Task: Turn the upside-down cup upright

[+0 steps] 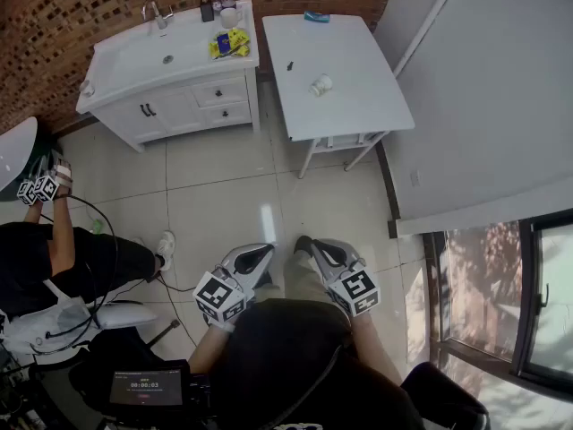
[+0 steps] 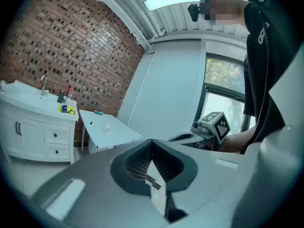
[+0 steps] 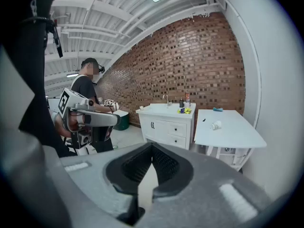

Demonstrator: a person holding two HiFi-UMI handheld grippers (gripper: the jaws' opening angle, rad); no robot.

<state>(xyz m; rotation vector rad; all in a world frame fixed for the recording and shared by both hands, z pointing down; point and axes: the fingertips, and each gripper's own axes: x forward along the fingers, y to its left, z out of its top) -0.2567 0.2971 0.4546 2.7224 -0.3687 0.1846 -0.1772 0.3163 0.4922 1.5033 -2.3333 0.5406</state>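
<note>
We hold both tools near and low over the tiled floor — the left tool and the right tool each have the jaws pressed together, nothing between them. The cup is on the far white bench, right of the sink cabinet — well apart from both tools.

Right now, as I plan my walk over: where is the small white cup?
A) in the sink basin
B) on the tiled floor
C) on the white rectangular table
C: the small white cup rests on the white rectangular table, beside the white sink cabinet.
</note>
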